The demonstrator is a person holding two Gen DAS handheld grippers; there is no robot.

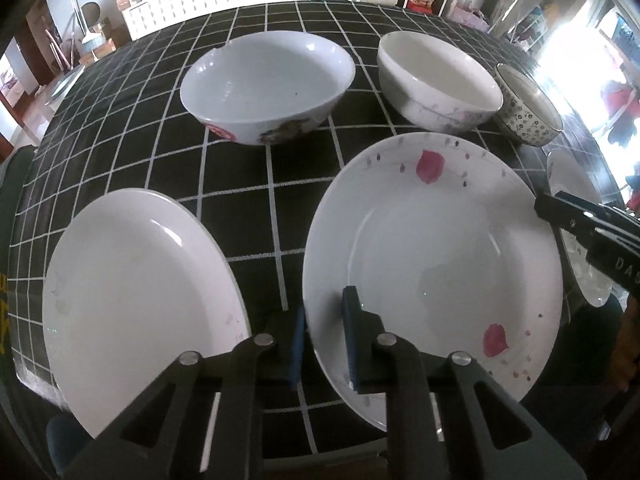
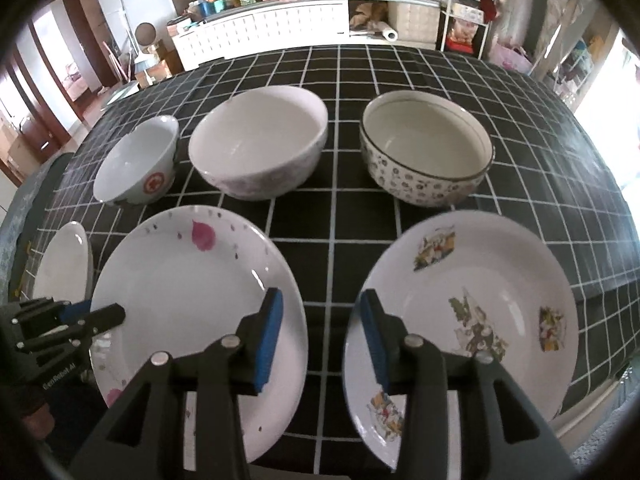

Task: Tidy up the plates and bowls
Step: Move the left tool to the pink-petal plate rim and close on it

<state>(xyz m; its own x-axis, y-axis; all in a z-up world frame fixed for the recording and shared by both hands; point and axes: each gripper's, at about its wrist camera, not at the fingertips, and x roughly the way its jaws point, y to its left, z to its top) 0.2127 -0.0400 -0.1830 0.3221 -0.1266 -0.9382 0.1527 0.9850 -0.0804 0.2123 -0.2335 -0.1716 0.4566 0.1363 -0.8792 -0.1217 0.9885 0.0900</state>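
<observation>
3 plates, 3 bowls on the black grid-cloth tabletop point(image 2: 352, 216); cluttered room behind, white cabinet point(image 2: 272, 24) at the far edge. Bowls in the back row, plates in front. Left gripper point(image 1: 324, 332) clamped on the near-left rim of the pink-petal plate point(image 1: 436, 248). Right gripper point(image 2: 320, 332) apart, straddling the gap between that plate and the picture plate point(image 2: 480, 300), gripping nothing. Plain white plate point(image 1: 140, 300) far left. Bare cloth between rows.

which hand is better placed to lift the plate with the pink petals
Left, most likely. The left gripper already has its fingers straddling the near rim of the pink-petal plate, nearly closed on it. The right gripper hangs open over the gap between that plate and the picture-patterned plate.
</observation>
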